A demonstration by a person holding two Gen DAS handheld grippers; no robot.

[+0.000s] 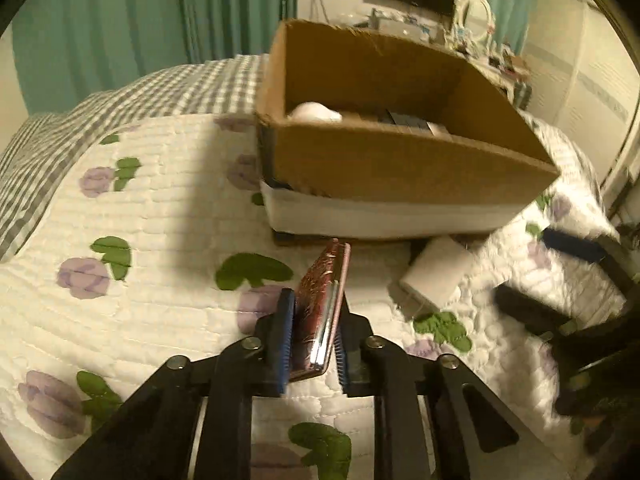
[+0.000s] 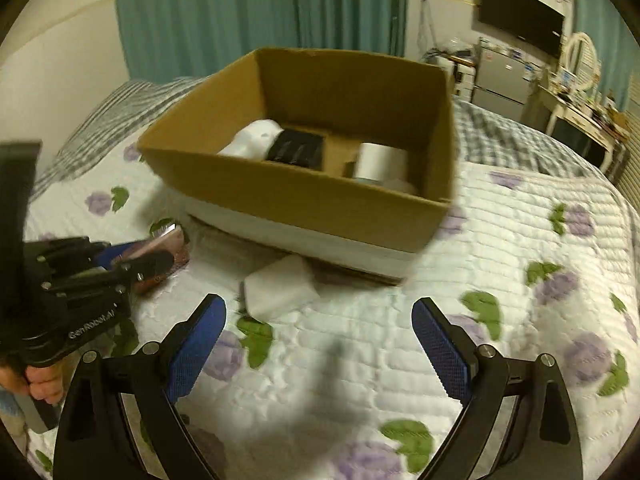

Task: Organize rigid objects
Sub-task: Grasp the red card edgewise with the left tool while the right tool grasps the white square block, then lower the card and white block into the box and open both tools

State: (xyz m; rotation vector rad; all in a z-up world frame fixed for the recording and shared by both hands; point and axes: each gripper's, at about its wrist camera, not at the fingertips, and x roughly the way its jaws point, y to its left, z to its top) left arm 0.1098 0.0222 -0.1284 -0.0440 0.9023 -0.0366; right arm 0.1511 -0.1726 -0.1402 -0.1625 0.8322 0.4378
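My left gripper [image 1: 314,300] is shut on a flat pink-red metallic case [image 1: 322,300], held on edge above the quilt in front of the cardboard box [image 1: 400,168]. It also shows at the left of the right wrist view, left gripper [image 2: 160,256] with the case [image 2: 160,246]. The box [image 2: 304,196] holds a white object [image 2: 256,138], a black object [image 2: 296,148] and a white roll [image 2: 382,160]. A white block [image 2: 280,286] lies on the quilt before the box; it also shows in the left wrist view [image 1: 436,272]. My right gripper [image 2: 320,320] is open and empty, just behind the block.
The bed has a white quilt with purple flowers [image 2: 520,280] and a grey checked cover [image 1: 120,96] behind. The right gripper's dark body [image 1: 580,280] shows at the right of the left wrist view. Teal curtains, a fridge and a cluttered desk [image 2: 580,108] stand beyond the bed.
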